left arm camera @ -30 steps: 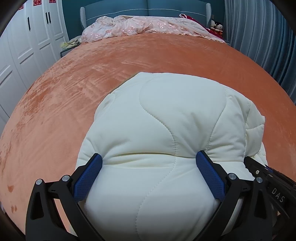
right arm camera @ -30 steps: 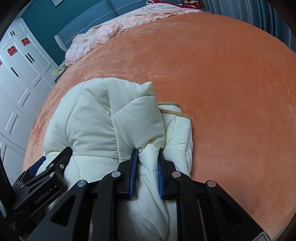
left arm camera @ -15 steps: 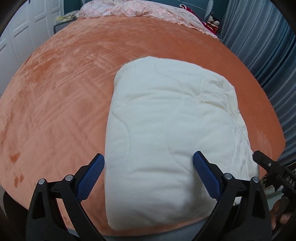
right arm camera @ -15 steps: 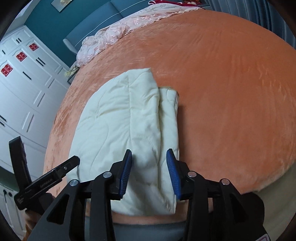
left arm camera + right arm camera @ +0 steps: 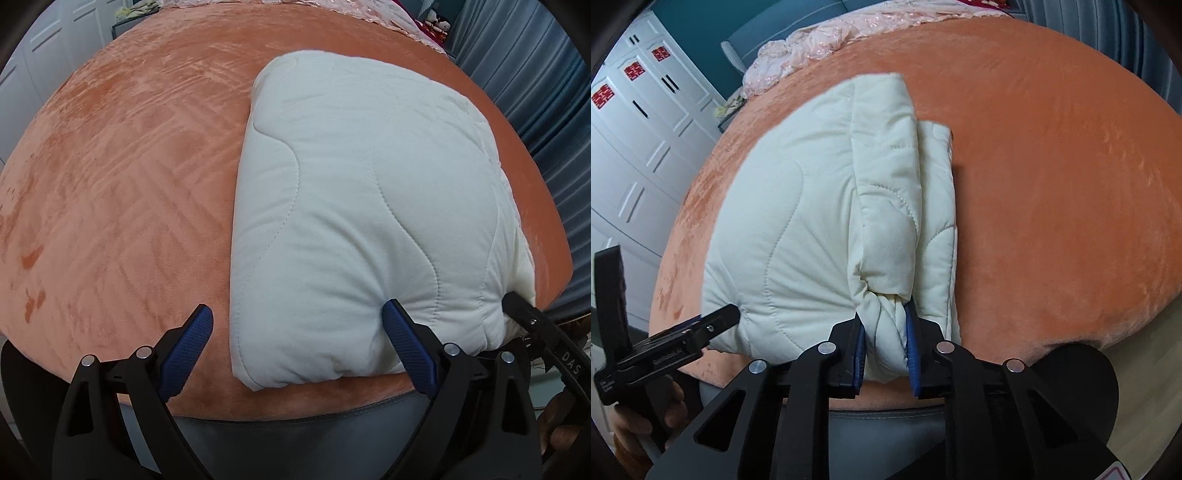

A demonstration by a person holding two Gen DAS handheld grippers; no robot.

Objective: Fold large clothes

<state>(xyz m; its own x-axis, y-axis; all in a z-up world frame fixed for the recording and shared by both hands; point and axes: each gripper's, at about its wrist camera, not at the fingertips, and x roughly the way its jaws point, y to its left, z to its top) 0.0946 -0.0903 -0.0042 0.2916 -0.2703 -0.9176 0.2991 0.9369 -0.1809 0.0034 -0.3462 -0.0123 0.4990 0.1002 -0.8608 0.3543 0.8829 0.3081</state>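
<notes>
I have the cream quilted jacket (image 5: 369,206) folded into a thick block on the orange bed cover (image 5: 122,192), lying close to the bed's near edge. My right claw (image 5: 885,341) is closing, and its blue pads already pinch a bunched fold at the jacket's near right corner, so that claw is grasping the garment. My left claw (image 5: 295,347) stands spread wide and released: its left finger (image 5: 186,350) hangs over bare cover just beside the jacket, while the other blue pad touches the jacket's near edge, with the near left corner lying between the two. From the right wrist view, the left claw's black tip (image 5: 716,319) sits against the jacket's near left side. A pink bedspread (image 5: 827,44) lies crumpled at the far end of the bed.
</notes>
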